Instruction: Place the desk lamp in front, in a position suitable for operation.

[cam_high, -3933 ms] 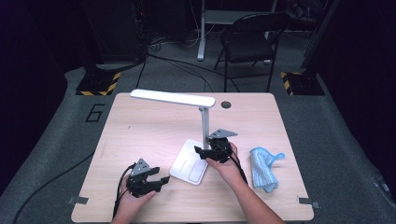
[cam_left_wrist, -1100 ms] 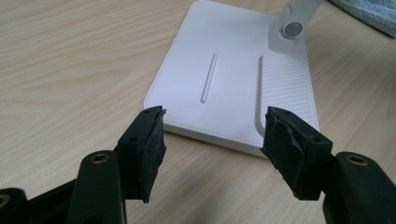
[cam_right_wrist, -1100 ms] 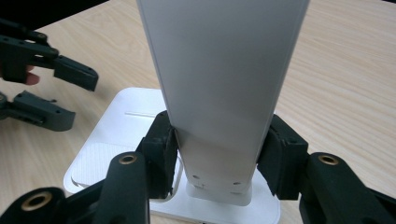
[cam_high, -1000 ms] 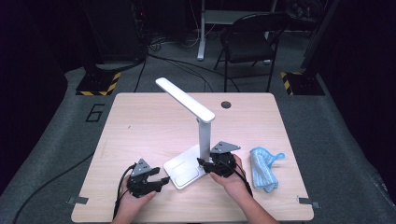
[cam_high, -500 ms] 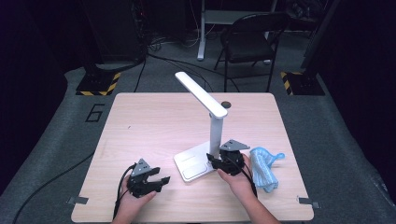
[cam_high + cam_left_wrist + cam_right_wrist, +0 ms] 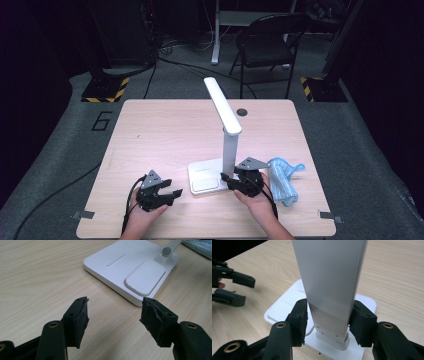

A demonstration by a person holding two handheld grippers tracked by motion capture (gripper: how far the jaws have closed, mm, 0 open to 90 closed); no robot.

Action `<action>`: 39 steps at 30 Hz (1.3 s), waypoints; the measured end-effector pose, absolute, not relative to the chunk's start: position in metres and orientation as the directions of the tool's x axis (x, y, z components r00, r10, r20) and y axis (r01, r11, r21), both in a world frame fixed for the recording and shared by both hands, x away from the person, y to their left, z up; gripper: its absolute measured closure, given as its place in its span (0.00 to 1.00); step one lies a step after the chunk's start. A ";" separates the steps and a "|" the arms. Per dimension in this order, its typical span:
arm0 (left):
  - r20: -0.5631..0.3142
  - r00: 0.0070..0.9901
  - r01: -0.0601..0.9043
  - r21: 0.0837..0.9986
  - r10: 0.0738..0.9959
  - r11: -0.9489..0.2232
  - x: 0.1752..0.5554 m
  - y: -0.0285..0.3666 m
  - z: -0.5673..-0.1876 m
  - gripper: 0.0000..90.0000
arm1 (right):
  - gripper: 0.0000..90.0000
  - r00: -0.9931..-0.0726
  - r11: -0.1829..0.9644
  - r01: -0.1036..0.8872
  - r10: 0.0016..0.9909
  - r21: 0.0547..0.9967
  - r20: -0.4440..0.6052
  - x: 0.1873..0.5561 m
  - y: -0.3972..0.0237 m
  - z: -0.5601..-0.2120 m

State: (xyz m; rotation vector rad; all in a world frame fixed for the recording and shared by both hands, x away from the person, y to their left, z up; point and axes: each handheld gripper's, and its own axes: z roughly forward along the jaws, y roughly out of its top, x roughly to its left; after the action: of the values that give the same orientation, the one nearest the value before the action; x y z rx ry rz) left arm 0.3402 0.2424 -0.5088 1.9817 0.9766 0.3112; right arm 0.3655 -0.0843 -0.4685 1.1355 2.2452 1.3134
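The right hand-held gripper (image 6: 327,315) clamps its black rubbery pads on the flat white post of the desk lamp (image 6: 229,145), just above the smooth square base with its ribbed pad; a crumpled blue cloth (image 6: 283,180) lies just beyond its outer side; the left hand-held gripper (image 6: 113,315) rests released, jaws apart, on the pale wood-grain surface (image 6: 160,135) near the base.

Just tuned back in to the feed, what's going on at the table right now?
A person is working a white desk lamp with two hand-held grippers. The right gripper is clamped on the lamp's upright post near its foot, one pad on each side. The lamp stands on its flat base on the wooden table, its head angled up and away. The left gripper rests beside the base, open and empty. A blue cloth lies right of the lamp.
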 end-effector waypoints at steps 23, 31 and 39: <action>-0.141 0.658 0.510 0.806 0.740 -0.300 0.340 0.241 -0.509 0.42 | 0.79 -0.756 0.358 0.404 0.649 0.842 0.086 0.341 -0.055 -0.469; -0.140 0.661 0.514 0.801 0.738 -0.309 0.340 0.241 -0.510 0.42 | 0.79 -0.779 0.372 0.382 0.623 0.846 0.078 0.340 -0.042 -0.469; -0.125 0.672 0.496 0.808 0.730 -0.318 0.338 0.238 -0.509 0.42 | 0.81 -0.801 0.368 0.376 0.591 0.850 0.098 0.339 -0.021 -0.465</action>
State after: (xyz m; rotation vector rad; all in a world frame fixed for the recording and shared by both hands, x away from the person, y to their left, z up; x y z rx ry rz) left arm 0.3376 0.2375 -0.5087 1.9879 0.9501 0.3298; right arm 0.3386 -0.0214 -0.4651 0.8657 2.4052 1.4045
